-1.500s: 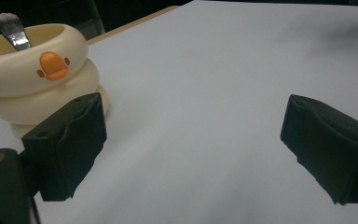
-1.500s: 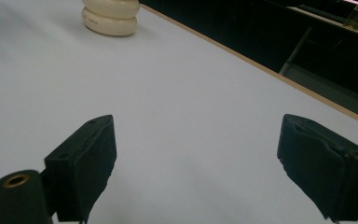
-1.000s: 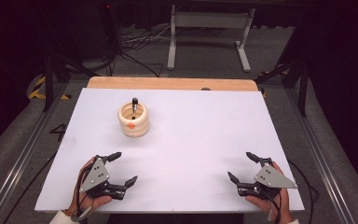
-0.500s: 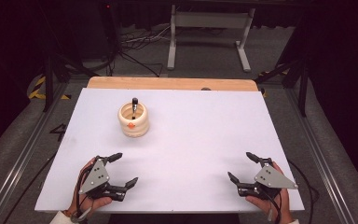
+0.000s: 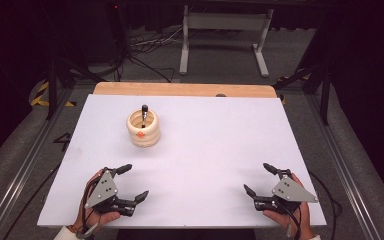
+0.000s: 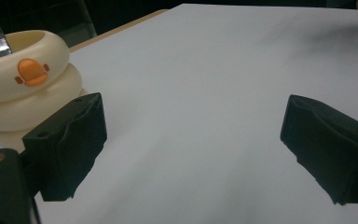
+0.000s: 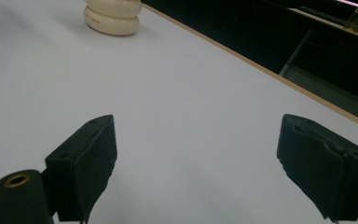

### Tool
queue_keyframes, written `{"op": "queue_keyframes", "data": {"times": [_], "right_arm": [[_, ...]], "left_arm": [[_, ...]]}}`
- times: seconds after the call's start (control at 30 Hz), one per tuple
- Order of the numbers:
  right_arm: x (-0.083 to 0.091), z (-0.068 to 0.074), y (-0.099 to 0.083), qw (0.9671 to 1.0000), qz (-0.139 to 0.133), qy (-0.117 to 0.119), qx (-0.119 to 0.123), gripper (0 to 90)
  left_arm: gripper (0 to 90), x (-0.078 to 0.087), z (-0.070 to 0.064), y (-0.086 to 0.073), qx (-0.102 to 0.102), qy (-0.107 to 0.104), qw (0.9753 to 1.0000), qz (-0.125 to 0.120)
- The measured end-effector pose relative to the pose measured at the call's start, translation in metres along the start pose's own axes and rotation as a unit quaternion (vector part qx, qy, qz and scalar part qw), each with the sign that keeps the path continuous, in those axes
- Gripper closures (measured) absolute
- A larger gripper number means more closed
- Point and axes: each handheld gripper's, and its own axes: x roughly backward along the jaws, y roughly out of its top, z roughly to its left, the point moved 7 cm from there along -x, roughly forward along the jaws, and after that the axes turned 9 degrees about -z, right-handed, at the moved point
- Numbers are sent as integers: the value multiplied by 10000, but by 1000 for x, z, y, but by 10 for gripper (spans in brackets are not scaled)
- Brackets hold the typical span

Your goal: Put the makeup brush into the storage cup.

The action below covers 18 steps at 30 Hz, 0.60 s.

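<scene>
A white table (image 5: 205, 165) stands in a dark room. At its near left, the left gripper (image 5: 128, 182) rests wide open and empty. Well beyond it, untouched, sits a cream ringed holder (image 5: 143, 129) with an orange duck-bill mark, a brush (image 5: 144, 112) inside. The right gripper (image 5: 260, 179) is equally spread, empty. Nothing seems started; no legible writing.

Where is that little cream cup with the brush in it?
In the high view the cream cup stands on the white table, left of centre toward the far edge, ahead of the left tongs.
</scene>
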Motion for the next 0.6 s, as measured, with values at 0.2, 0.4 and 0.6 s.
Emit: {"op": "queue_keyframes", "data": {"times": [0.2,0.4,0.6], "right_arm": [[-1,1,-1,10000,25,41,8,132],[-2,0,-2,10000,27,44,-4,131],[-1,-1,-3,10000,29,34,-35,131]], "left_arm": [[81,-1,1,-1,18,-4,10000,5],[82,-3,2,-2,8,-18,10000,49],[84,-5,3,-2,40,-17,10000,52]]}}
